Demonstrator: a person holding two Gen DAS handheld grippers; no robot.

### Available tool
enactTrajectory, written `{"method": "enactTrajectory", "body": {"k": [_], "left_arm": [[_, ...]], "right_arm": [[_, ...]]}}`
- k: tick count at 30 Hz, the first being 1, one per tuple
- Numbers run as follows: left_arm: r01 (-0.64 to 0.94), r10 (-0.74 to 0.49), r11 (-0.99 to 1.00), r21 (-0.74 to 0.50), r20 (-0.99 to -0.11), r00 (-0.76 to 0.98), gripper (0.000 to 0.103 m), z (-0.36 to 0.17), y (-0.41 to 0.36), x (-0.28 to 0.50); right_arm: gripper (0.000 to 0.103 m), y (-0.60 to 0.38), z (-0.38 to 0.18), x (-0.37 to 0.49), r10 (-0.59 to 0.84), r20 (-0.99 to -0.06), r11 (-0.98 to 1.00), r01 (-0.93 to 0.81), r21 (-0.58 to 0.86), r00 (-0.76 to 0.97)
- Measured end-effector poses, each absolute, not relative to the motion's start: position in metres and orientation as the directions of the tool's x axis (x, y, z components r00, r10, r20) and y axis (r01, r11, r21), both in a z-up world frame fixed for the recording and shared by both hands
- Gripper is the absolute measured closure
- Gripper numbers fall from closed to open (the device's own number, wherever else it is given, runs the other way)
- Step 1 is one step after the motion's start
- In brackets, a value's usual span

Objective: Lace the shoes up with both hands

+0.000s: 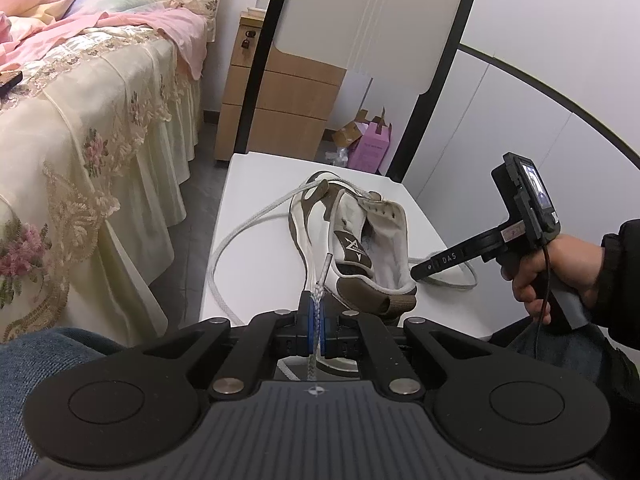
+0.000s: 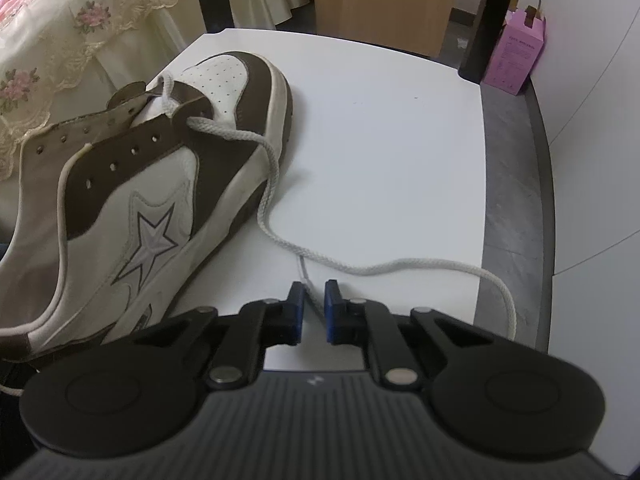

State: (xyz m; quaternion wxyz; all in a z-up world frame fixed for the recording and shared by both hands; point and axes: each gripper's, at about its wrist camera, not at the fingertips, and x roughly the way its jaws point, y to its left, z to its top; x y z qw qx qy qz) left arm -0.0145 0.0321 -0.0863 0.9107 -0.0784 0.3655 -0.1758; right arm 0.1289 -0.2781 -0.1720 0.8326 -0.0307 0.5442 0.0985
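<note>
Now the lace tip [image 1: 325,267] is clamped between the left gripper [image 1: 316,322] fingers; the right gripper [image 2: 313,307] is parted, empty, beside slack lace [image 2: 268,196]. The sneaker [image 2: 160,152] lies mid-surface [image 2: 392,140]. Next eyelet [image 2: 156,136]: the tip is best kept short and aimed straight.

The left wrist camera looked along its gripper from the shoe's [image 1: 352,236] heel end, toward the bed [image 1: 80,128] and drawers [image 1: 288,104]. The right wrist camera sat low and close at the shoe's side, facing the toe. Both showed the white table [image 2: 392,152] and pink box [image 2: 516,52].
</note>
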Motion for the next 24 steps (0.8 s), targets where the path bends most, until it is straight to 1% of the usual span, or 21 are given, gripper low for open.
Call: {"method": "enactTrajectory", "body": {"k": [3, 5, 8, 10, 13, 17, 21, 23, 24], "left_arm": [[0.267, -0.373, 0.928, -0.261, -0.627, 0.684, 0.1, -0.083, 0.031, -0.017], [0.27, -0.37, 0.929, -0.253, -0.609, 0.702, 0.1, -0.079, 0.03, -0.021], [0.279, -0.367, 0.93, -0.238, -0.595, 0.715, 0.1, -0.071, 0.026, -0.023], [0.284, -0.373, 0.928, -0.242, -0.58, 0.725, 0.1, -0.063, 0.025, -0.023], [0.29, -0.374, 0.927, -0.236, -0.536, 0.757, 0.1, -0.045, 0.024, -0.022], [0.302, -0.38, 0.923, -0.239, -0.445, 0.811, 0.1, -0.01, 0.025, -0.016], [0.35, -0.395, 0.917, -0.19, -0.327, 0.859, 0.1, 0.04, 0.019, -0.004], [0.373, -0.394, 0.919, -0.131, -0.245, 0.886, 0.1, 0.072, 0.014, 0.004], [0.378, -0.391, 0.92, -0.101, -0.193, 0.9, 0.1, 0.091, 0.012, 0.01]], "right_arm": [[0.101, -0.278, -0.172, 0.126, 0.14, -0.909, 0.98, -0.189, 0.07, 0.391], [0.101, -0.281, -0.165, 0.121, 0.168, -0.899, 0.979, -0.175, 0.104, 0.403], [0.101, -0.288, -0.146, 0.111, 0.214, -0.878, 0.974, -0.166, 0.156, 0.429], [0.101, -0.296, -0.127, 0.101, 0.263, -0.847, 0.964, -0.157, 0.214, 0.462], [0.101, -0.312, -0.098, 0.086, 0.322, -0.803, 0.946, -0.138, 0.294, 0.502], [0.101, -0.33, -0.057, 0.066, 0.385, -0.721, 0.915, -0.134, 0.382, 0.577], [0.101, -0.344, -0.01, 0.053, 0.423, -0.597, 0.884, -0.166, 0.436, 0.682], [0.101, -0.343, 0.016, 0.048, 0.409, -0.535, 0.891, -0.197, 0.409, 0.739], [0.101, -0.338, 0.03, 0.046, 0.374, -0.512, 0.913, -0.211, 0.349, 0.773]]}}
